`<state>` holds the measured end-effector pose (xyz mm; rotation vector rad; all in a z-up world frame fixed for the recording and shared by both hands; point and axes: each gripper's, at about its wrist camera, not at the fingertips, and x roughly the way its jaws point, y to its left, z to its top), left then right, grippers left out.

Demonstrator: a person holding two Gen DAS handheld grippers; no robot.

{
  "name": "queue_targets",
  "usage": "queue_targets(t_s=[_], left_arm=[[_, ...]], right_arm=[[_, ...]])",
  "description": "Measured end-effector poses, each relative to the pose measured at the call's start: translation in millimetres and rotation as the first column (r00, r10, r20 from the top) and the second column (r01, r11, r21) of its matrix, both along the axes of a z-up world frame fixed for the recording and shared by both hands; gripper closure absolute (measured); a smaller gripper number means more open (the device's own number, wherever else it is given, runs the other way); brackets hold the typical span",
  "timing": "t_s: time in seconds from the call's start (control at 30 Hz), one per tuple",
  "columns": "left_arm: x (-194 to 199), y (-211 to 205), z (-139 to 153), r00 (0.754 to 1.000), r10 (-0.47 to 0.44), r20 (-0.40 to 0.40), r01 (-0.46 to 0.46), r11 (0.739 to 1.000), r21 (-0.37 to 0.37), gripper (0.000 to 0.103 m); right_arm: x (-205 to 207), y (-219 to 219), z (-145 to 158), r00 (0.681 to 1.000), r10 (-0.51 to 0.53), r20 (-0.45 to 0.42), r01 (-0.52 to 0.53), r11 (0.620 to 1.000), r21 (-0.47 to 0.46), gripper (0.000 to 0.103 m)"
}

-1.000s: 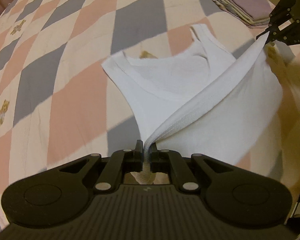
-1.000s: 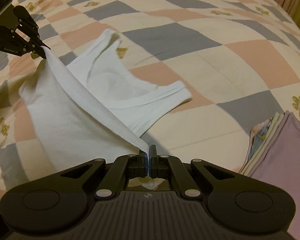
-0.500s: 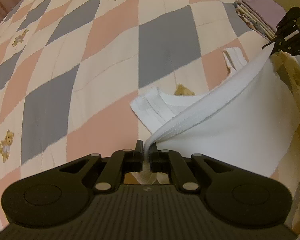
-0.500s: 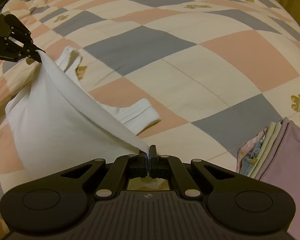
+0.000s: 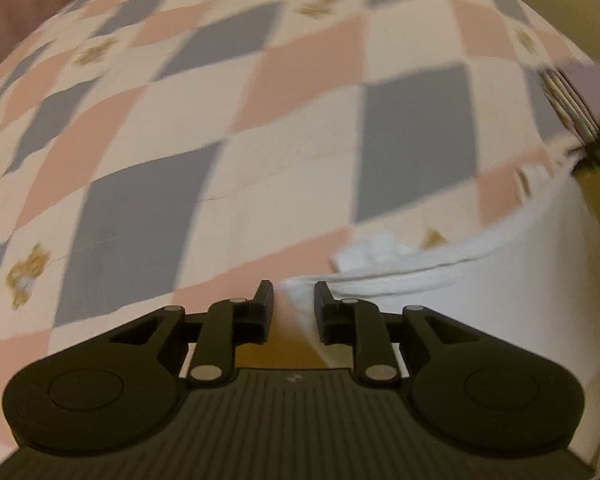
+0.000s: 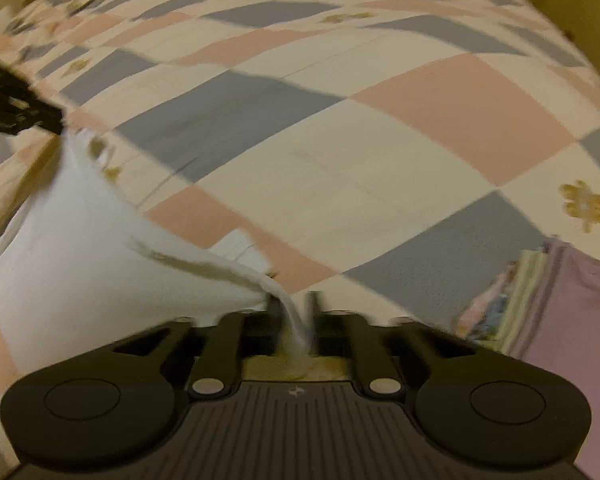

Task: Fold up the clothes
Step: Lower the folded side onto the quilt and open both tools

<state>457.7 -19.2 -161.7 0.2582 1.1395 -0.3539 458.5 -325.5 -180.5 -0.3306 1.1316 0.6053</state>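
left wrist view is showing the left gripper (image 5: pixel 290 294) standing spread, the white top's (image 5: pixel 500 304) hem lying loose between its jaws, the cloth running rightward along the checkered bedspread (image 5: pixel 260 152). right wrist view is showing the right gripper (image 6: pixel 294 306) parting too, the hem slipping through, the folded body lying to its left, a folded pile (image 6: pixel 560 304) sitting right.

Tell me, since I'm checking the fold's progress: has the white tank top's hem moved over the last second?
Yes. The white tank top has been carried forward over its straps, toward the folded pile. Both claws now stand open.
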Motion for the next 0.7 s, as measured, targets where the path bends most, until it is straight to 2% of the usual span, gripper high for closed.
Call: queue_targets(t_s=[0.03,0.1,0.17,0.37,0.53,0.63,0.7], left_arm=[[-1,5,1,1.000,0.026,0.000,-0.026,1.000,-0.013,0.085],[-3,15,4,0.997,0.077,0.000,-0.077,0.996,-0.038,0.085],[-9,21,5,0.995,0.100,-0.015,-0.101,0.993,-0.063,0.085],[-23,18,-10,0.993,0.096,-0.069,-0.103,0.989,-0.106,0.085],[-17,12,-21,0.986,0.145,-0.084,-0.158,0.972,-0.176,0.084],[-11,7,-26,0.985,0.154,-0.079,-0.165,0.974,-0.154,0.084],[-8,3,-29,0.984,0.165,-0.061,-0.171,0.979,-0.112,0.092]], right_arm=[[1,-3,1,1.000,-0.028,0.012,0.028,1.000,0.001,0.058],[3,-9,4,0.997,-0.074,0.021,0.074,0.997,0.011,0.063],[2,-13,5,0.996,-0.087,0.020,0.087,0.996,0.012,0.062],[-10,-20,2,0.995,-0.101,-0.026,0.102,0.994,0.044,0.062],[-17,-19,-8,0.994,-0.094,-0.064,0.098,0.993,0.064,0.062],[-17,-16,-12,0.995,-0.077,-0.061,0.081,0.995,0.065,0.062],[-16,-14,-15,0.997,-0.061,-0.048,0.063,0.997,0.053,0.063]])
